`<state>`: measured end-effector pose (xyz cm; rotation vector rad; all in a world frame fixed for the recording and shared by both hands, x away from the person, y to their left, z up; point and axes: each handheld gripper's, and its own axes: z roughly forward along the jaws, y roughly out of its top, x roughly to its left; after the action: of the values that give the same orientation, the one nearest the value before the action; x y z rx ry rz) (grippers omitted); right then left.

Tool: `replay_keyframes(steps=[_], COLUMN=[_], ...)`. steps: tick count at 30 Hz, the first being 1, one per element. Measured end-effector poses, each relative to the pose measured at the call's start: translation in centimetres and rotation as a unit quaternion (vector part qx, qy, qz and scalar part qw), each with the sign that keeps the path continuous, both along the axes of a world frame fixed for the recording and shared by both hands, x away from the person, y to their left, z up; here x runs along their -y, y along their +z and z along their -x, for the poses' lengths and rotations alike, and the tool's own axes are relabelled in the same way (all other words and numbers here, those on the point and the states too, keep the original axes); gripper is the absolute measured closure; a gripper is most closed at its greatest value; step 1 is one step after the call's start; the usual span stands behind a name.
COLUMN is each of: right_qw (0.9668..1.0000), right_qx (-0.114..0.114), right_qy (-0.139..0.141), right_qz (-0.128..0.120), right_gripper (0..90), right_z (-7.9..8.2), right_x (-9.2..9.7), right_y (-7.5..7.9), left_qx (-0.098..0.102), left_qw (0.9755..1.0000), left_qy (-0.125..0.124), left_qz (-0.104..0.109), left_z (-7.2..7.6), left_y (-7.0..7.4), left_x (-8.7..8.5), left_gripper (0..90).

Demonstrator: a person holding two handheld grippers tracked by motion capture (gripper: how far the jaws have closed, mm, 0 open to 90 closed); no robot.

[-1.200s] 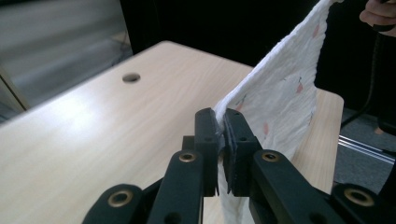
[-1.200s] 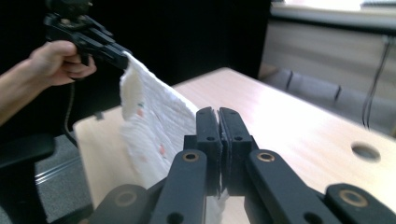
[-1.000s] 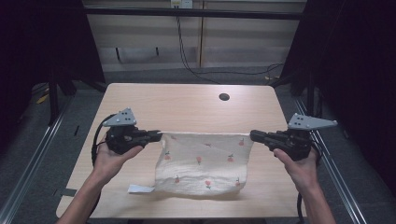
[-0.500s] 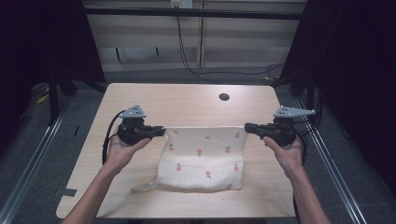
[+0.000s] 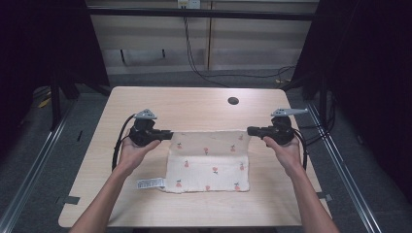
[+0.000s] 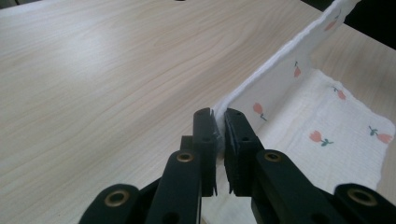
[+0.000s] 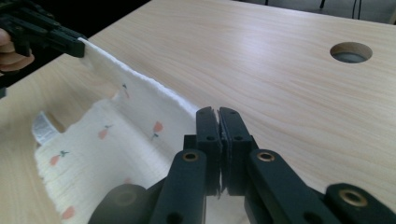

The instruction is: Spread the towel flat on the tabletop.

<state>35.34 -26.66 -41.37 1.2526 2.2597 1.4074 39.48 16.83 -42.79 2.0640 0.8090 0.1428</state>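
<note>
Two corners of the white cloth (image 5: 209,162) with the small red flowers are pinched in my tongs: my left gripper (image 6: 220,122) is clamped on the far left corner and my right gripper (image 7: 218,119) on the far right one, jaws nearly together with only fabric between them. That far edge is stretched taut between my hands just above the wooden table (image 5: 194,104), while the rest of the cloth lies flat on the tabletop toward me, its label (image 5: 151,183) sticking out at the near left corner.
</note>
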Motion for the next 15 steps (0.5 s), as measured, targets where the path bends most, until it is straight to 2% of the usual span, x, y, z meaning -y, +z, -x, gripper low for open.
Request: replay_keyframes(steps=[3,7,9,10,11,13,15], right_qw=[0.9999,0.9998,0.9995,0.9989,0.9980,0.9978,0.9974], right_qx=[-0.011,-0.013,-0.009,-0.001,0.008,0.009,-0.001], right_qy=[0.001,-0.012,-0.026,-0.042,-0.062,-0.065,-0.072], right_qz=[0.011,0.009,0.012,0.018,0.012,-0.010,0.000], right_gripper=[87.5,87.2,83.2,75.6,74.3,72.5,67.5], right_z=[-1.0,-2.4,-3.0,-3.2,-3.3,-3.5,-3.6], right_x=[-0.1,0.0,0.1,0.2,0.4,0.8,0.9], right_y=[-0.7,-1.3,-1.5,-1.5,-1.5,-1.6,-1.7], left_qx=[-0.011,-0.013,-0.016,-0.017,-0.015,-0.026,-0.028], left_qw=[0.9999,0.9997,0.9990,0.9980,0.9971,0.9952,0.9955], left_qy=[0.000,0.020,0.042,0.060,0.075,0.089,0.084], left_qz=[0.008,0.006,0.006,0.006,0.006,0.030,0.032], left_z=[-0.5,-1.4,-1.9,-2.1,-2.2,-2.4,-2.3], left_y=[-0.5,-1.0,-1.4,-1.7,-1.9,-2.3,-2.4], left_x=[0.2,0.4,0.1,0.1,-0.1,-0.6,-0.9], left_gripper=[83.5,80.8,73.2,69.4,64.7,57.4,55.4])
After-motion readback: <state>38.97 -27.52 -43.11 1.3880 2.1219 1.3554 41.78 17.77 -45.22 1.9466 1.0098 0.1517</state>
